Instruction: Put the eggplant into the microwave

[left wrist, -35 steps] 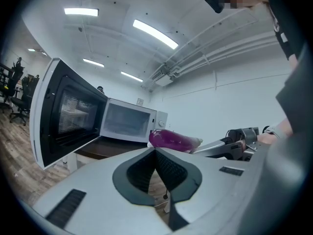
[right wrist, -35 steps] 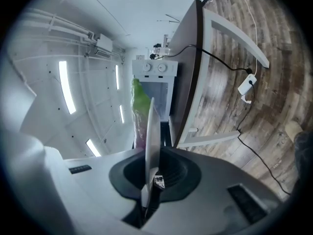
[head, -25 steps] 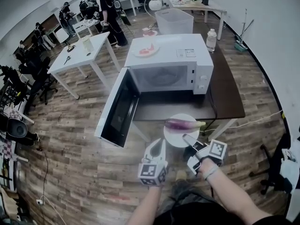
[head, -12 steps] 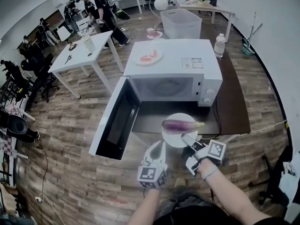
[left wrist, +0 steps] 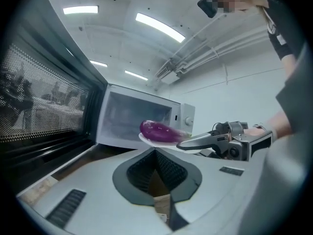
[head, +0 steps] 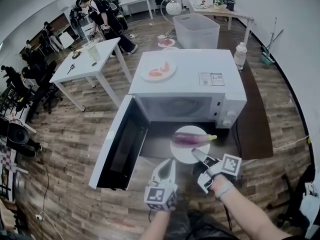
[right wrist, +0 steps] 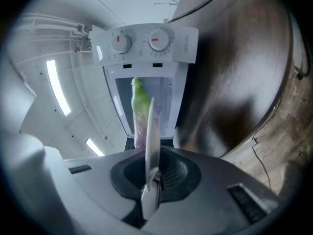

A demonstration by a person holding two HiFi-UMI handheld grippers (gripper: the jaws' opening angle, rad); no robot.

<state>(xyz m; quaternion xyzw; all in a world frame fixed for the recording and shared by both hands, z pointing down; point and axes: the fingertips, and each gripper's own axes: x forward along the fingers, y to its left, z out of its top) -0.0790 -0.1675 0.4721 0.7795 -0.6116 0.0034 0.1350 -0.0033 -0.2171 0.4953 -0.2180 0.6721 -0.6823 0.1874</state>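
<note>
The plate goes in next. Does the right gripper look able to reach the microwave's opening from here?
Probably yes: the door stands wide open, and nothing lies between the microwave opening and the plate with the eggplant in the right gripper.

Clear bin [head: 196,30], bottle [head: 240,55], white table [head: 82,64]

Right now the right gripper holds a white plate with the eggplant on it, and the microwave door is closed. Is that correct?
No: the microwave door stands open, as the head view shows. The right gripper does hold the white plate with the eggplant.
</note>
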